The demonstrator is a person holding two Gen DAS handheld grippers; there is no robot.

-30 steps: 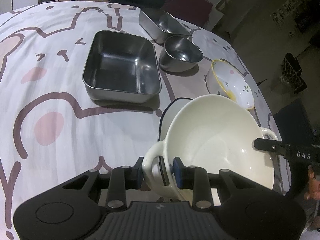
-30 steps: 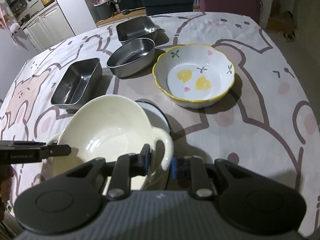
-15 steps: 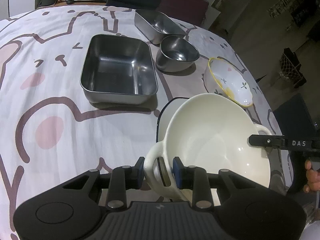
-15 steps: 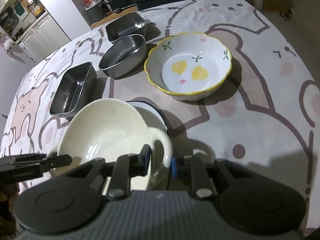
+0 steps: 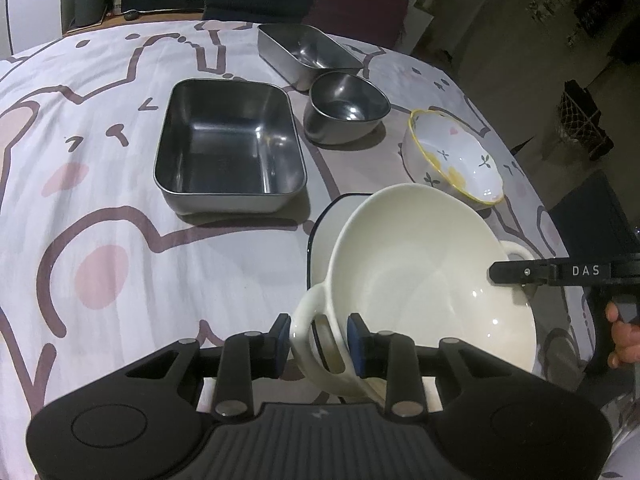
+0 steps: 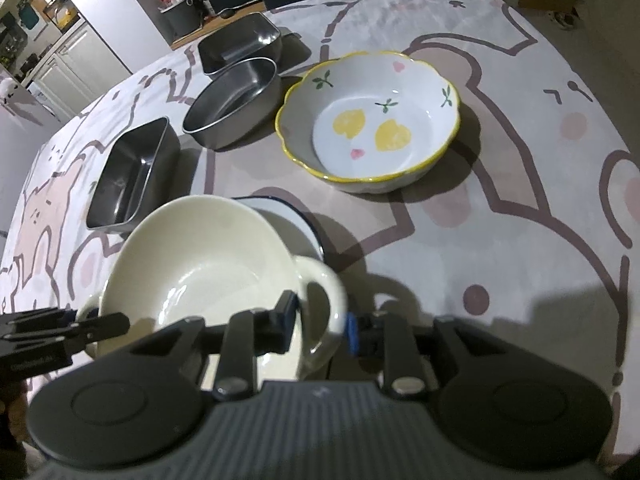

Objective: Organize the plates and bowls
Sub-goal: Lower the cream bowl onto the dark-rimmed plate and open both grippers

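Observation:
A cream two-handled bowl [image 5: 420, 280] [image 6: 200, 256] sits tilted over a white plate with a dark blue rim [image 5: 320, 232] [image 6: 292, 212]. My left gripper [image 5: 318, 338] is shut on the bowl's near handle, a pad on each side of the loop. My right gripper [image 6: 320, 322] straddles the opposite handle; its jaws are opening, and the pads still look to be against the handle. Each gripper's tip shows in the other's view: the right gripper [image 5: 504, 272] and the left gripper [image 6: 100, 326]. Whether the bowl rests on the plate is hidden.
On the patterned tablecloth stand a large steel tray [image 5: 228, 140] [image 6: 132, 172], a steel bowl [image 5: 346, 108] [image 6: 232, 108], a farther steel tray [image 5: 308, 48] [image 6: 240, 44] and a floral bowl with a yellow rim [image 5: 460, 152] [image 6: 368, 128]. The table edge runs close on the right.
The right gripper's jaws have widened slightly around the handle. Both grippers have rolled a little; the bowl stays over the plate.

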